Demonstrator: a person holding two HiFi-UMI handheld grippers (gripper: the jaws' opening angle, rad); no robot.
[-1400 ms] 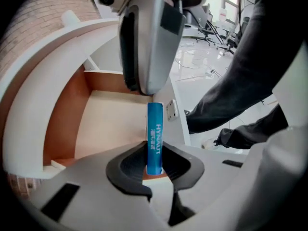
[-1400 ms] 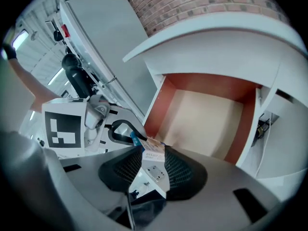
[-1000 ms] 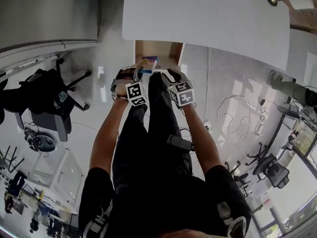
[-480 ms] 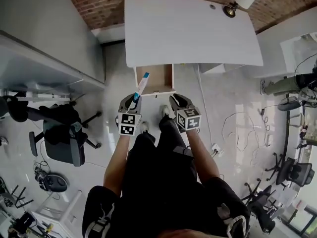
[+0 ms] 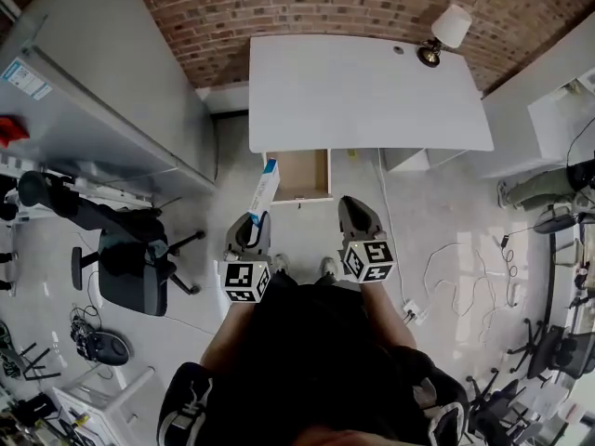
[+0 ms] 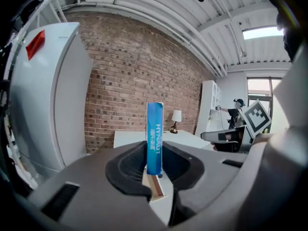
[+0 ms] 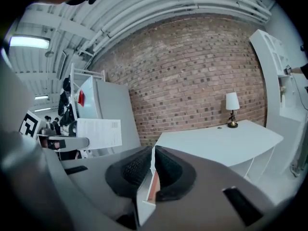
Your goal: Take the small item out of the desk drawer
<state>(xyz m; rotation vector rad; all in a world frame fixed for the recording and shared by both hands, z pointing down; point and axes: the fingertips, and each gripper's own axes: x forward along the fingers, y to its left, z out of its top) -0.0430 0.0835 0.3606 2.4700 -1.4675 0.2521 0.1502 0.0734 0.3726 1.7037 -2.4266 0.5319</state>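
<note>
In the head view a white desk (image 5: 367, 91) stands against a brick wall, its wooden drawer (image 5: 298, 175) pulled open and showing nothing inside. My left gripper (image 5: 253, 219) is in front of the drawer's left corner, shut on a slim blue-and-white box (image 5: 265, 189) that points up toward the desk. In the left gripper view the blue box (image 6: 154, 137) stands upright between the pads. My right gripper (image 5: 355, 214) hangs level with it, in front of the drawer's right side. Its jaws are closing, almost together, with nothing between them (image 7: 151, 163).
A black office chair (image 5: 130, 268) stands on the floor at the left, beside a long grey cabinet (image 5: 102, 110). A table lamp (image 5: 444, 33) sits on the desk's far right corner. Cables (image 5: 465, 272) trail over the floor at the right. My legs fill the lower middle.
The view has pulled up and back from the desk. The left gripper has lifted the blue box out of the drawer and toward me. The right gripper's jaws have closed.
</note>
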